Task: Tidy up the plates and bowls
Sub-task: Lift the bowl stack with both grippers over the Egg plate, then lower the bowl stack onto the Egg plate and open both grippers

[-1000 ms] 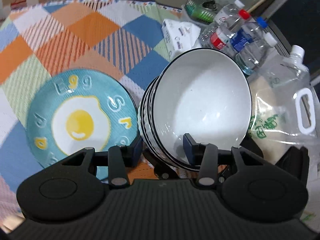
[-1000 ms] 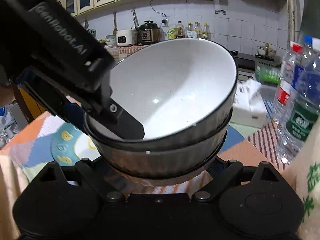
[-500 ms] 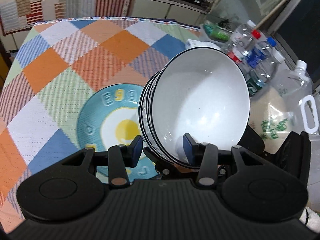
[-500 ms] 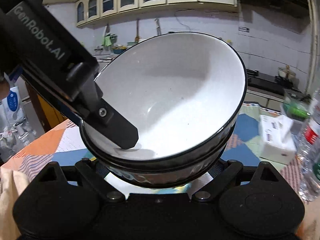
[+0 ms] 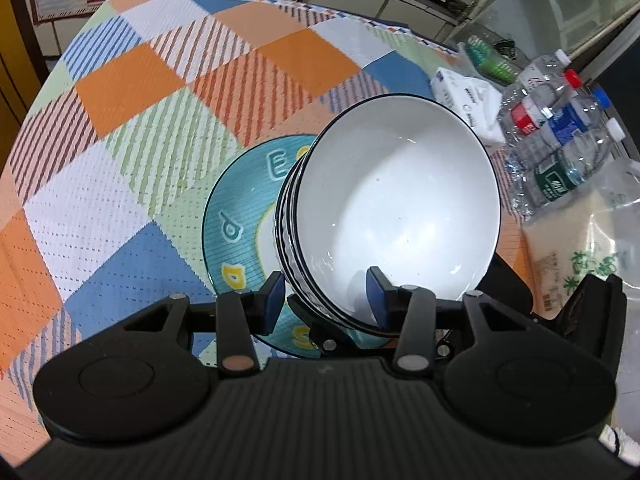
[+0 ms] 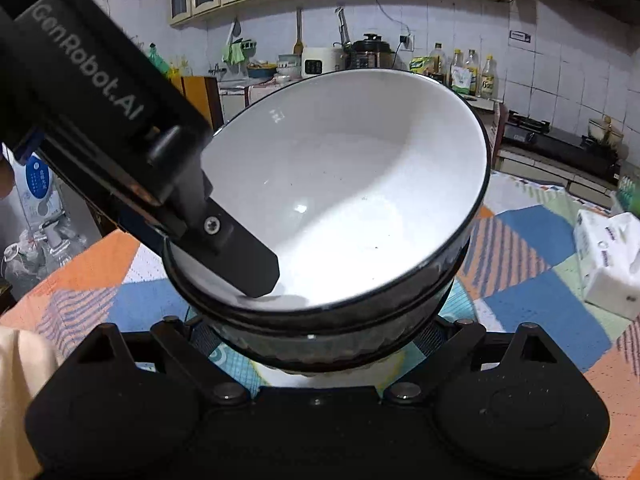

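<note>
A stack of white bowls with black rims (image 5: 396, 208) hangs tilted above a teal plate with a fried-egg picture (image 5: 240, 216) on the checked tablecloth. My left gripper (image 5: 326, 300) is shut on the stack's near rim, one blue pad inside the top bowl and one outside. In the right wrist view the same stack (image 6: 344, 200) fills the middle, with the left gripper's finger (image 6: 236, 256) reaching into it. My right gripper (image 6: 320, 344) holds the stack's lower wall from both sides; its fingertips are hidden under the bowls.
A tissue pack (image 5: 468, 100), several water bottles (image 5: 560, 148) and a bag of rice (image 5: 588, 248) stand at the table's right. The tissue pack also shows in the right wrist view (image 6: 608, 256). The checked tablecloth (image 5: 140, 120) stretches left and far.
Both grippers have carried the bowl stack leftward over the teal plate. The stack now covers the plate's right half and the egg picture. The grips have not changed.
</note>
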`<state>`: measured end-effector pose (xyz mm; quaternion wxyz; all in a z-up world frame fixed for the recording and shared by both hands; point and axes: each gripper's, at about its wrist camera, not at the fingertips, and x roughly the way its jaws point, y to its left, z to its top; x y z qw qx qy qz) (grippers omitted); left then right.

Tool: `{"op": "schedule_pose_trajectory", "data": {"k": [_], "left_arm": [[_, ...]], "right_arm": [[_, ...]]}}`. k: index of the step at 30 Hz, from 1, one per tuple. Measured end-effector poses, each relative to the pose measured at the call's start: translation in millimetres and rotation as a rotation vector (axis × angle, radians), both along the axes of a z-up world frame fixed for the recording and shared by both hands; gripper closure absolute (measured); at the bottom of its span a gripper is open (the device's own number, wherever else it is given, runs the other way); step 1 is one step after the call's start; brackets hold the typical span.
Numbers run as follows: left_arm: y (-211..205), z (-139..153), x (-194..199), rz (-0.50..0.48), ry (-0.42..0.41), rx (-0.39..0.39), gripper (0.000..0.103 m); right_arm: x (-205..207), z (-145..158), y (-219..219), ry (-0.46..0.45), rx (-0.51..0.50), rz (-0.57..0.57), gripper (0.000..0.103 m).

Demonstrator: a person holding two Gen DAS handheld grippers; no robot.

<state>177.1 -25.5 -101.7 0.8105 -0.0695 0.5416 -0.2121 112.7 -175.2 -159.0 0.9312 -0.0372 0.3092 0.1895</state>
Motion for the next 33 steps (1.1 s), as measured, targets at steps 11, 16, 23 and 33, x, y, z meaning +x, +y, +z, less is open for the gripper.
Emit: {"op": "schedule_pose_trajectory", "data": {"k": [11, 16, 23, 33], "left_arm": [[-1.7, -23.8, 6.5, 0.020, 0.011, -0.004, 0.060], [2.1, -26.1, 8.9, 0.046, -0.001, -0.036, 0.060], [1.1, -26.3, 7.6, 0.059, -0.027, -0.045, 0.060], [-1.1, -7.9, -15.6, 0.081, -0.152, 0.002, 0.057]], "right_arm": [[14.5, -8.5, 13.3, 0.073, -0.074, -0.022, 0.007], [14.7, -11.7, 6.7, 0.066, -0.036, -0.042, 0.007], [14.1, -18.3, 8.1, 0.061, -0.030, -0.055, 0.007], [-5.5, -7.4, 4.8, 0.120, -0.071, -0.104, 0.008]]}}
